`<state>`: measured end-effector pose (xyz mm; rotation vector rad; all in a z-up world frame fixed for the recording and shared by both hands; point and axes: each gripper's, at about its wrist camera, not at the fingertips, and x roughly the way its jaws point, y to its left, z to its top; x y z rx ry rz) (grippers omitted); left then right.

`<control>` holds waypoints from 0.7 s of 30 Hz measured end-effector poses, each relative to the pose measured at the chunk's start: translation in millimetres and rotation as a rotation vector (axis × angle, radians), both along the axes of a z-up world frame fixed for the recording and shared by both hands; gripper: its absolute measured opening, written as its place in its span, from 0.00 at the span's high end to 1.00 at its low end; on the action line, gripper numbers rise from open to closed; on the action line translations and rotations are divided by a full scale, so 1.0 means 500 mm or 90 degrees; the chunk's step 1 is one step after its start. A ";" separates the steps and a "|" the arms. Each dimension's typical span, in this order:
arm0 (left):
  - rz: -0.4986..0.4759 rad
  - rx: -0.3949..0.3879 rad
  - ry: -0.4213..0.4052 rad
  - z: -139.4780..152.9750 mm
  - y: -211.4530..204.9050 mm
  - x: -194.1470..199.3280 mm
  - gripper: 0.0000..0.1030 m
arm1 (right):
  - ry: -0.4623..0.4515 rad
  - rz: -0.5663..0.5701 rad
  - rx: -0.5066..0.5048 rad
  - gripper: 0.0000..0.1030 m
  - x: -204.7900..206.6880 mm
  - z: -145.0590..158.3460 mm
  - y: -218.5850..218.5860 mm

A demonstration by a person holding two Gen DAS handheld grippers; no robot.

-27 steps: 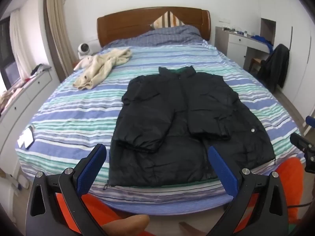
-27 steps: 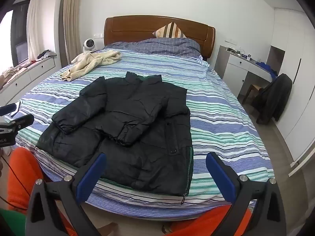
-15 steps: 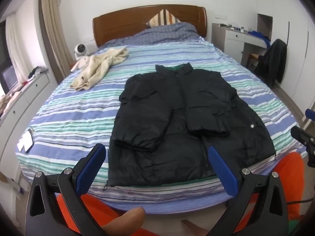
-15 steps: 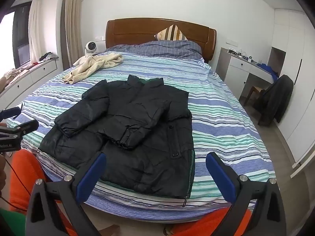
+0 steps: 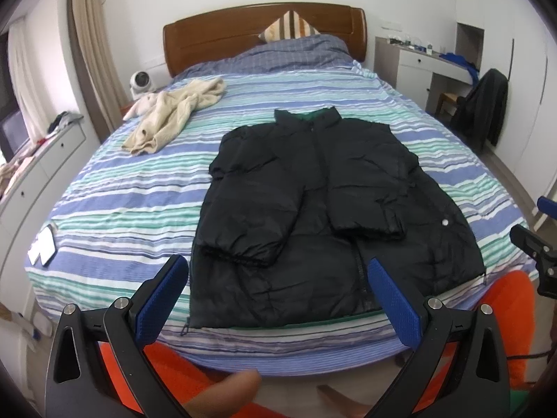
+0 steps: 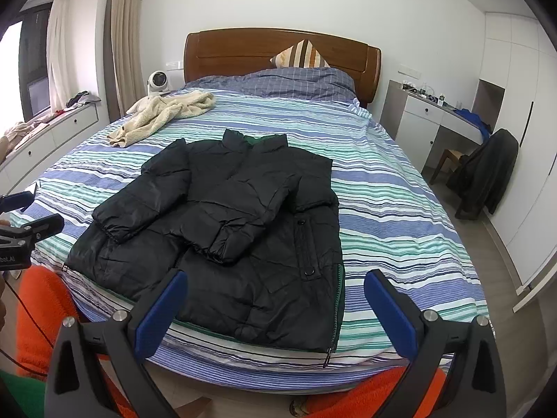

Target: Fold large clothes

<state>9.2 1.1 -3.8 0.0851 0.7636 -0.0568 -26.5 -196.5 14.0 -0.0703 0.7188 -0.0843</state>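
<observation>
A black puffer jacket lies flat on the striped bed, collar toward the headboard, both sleeves folded in over the front. It also shows in the right wrist view. My left gripper is open and empty, held above the foot of the bed near the jacket's hem. My right gripper is open and empty, above the hem's right corner. Each gripper appears at the edge of the other's view, the right one and the left one.
A cream sweater lies at the bed's far left. A white item sits at the left edge. A pillow rests by the wooden headboard. A desk and a chair with a dark coat stand to the right. Orange trouser legs are below.
Both grippers have drifted slightly, so the bed and jacket sit a little lower in view. The jacket has not moved and both grippers stay open.
</observation>
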 end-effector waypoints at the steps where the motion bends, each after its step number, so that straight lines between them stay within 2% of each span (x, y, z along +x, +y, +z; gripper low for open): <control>1: 0.002 0.000 0.001 -0.001 0.002 0.000 0.00 | 0.001 -0.002 0.000 0.00 0.001 -0.001 -0.001; 11: 0.007 -0.006 0.027 -0.021 0.006 0.017 0.00 | 0.012 -0.001 0.001 0.00 0.010 -0.012 -0.001; 21: -0.002 -0.011 0.028 -0.022 0.004 0.020 0.00 | 0.016 -0.002 0.003 0.00 0.015 -0.016 0.002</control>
